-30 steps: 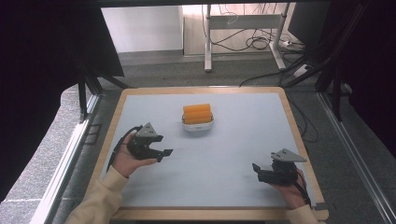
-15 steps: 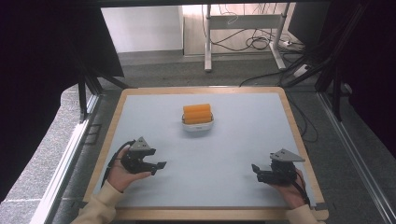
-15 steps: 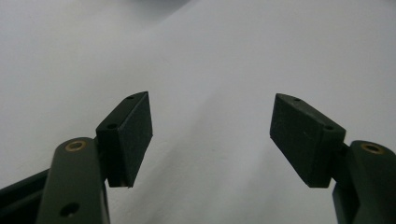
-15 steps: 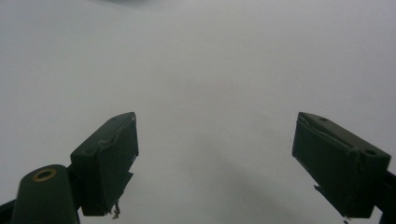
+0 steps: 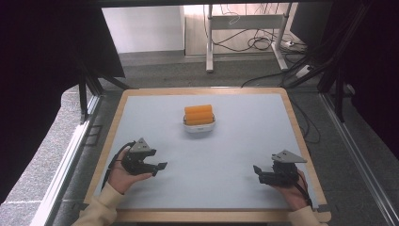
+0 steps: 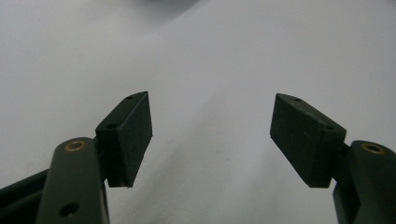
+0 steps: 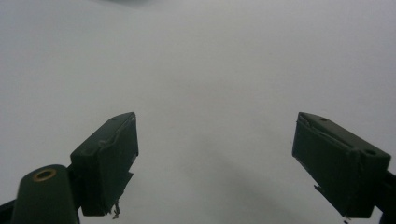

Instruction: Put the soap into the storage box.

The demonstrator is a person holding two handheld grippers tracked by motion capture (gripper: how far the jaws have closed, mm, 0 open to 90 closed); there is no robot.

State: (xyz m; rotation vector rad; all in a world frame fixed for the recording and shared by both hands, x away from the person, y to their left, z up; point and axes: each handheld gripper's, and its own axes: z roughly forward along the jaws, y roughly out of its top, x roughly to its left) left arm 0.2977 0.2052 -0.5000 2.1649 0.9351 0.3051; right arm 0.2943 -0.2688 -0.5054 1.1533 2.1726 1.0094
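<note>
L gripper (image 5: 157, 167) at 8 o'clock on table (image 5: 244, 141), jaws apart, nothing between. R gripper (image 5: 258, 172) at 4 o'clock, jaws apart, nothing between. Orange item (image 5: 198, 113) in white bowl (image 5: 199, 127), 12 o'clock, well apart from both.

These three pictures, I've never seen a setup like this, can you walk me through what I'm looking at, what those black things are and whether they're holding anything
A person sits at a table with a pale top and a wooden rim, holding a hand tool in each hand. Each tool is a two-jaw gripper: the left gripper and the right gripper.

The high view comes from a camera above the person, looking forward and down. The other two pictures come from small cameras riding on the grippers, so each looks along its own black jaws: the left gripper and the right gripper.

On the table stands a small white bowl with orange, roll-shaped pieces in it; what they are, I can't tell.

Nothing is held. Both pairs of jaws stand wide apart over bare tabletop.
</note>
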